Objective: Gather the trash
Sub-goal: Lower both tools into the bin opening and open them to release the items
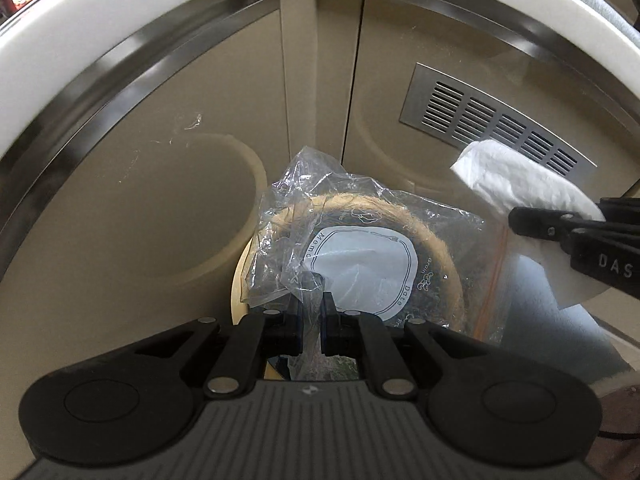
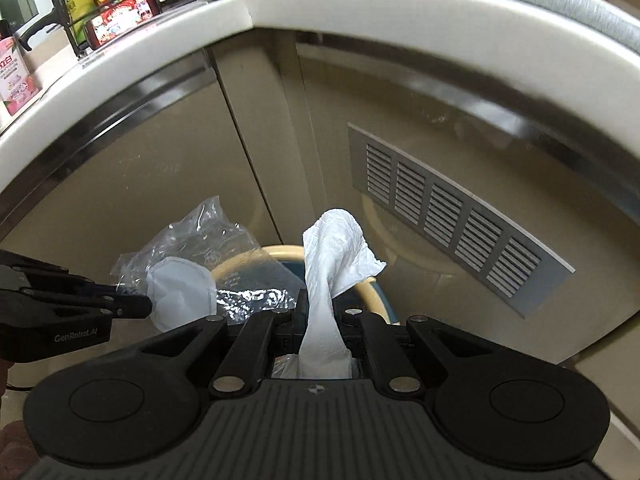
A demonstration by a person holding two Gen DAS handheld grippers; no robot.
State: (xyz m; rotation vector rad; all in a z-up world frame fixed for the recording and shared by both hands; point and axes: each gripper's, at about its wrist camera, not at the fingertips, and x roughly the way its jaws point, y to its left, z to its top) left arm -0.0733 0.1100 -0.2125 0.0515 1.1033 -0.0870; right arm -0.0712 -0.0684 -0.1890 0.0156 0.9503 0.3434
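My left gripper (image 1: 311,294) is shut on a clear plastic zip bag (image 1: 360,248) with a white memo label and a red seal line. It holds the bag above a round cream-rimmed trash bin (image 1: 239,280). My right gripper (image 2: 323,308) is shut on a crumpled white tissue (image 2: 334,248), which sticks up between its fingers over the same bin (image 2: 376,292). In the left wrist view the tissue (image 1: 520,184) and the right gripper (image 1: 560,228) show at the right. In the right wrist view the bag (image 2: 192,240) and the left gripper (image 2: 140,306) show at the left.
Beige cabinet doors (image 1: 160,208) stand right behind the bin, one with a metal vent grille (image 1: 496,120). A white countertop edge (image 2: 360,20) runs above. Bottles and packets (image 2: 116,4) stand on the counter at the upper left.
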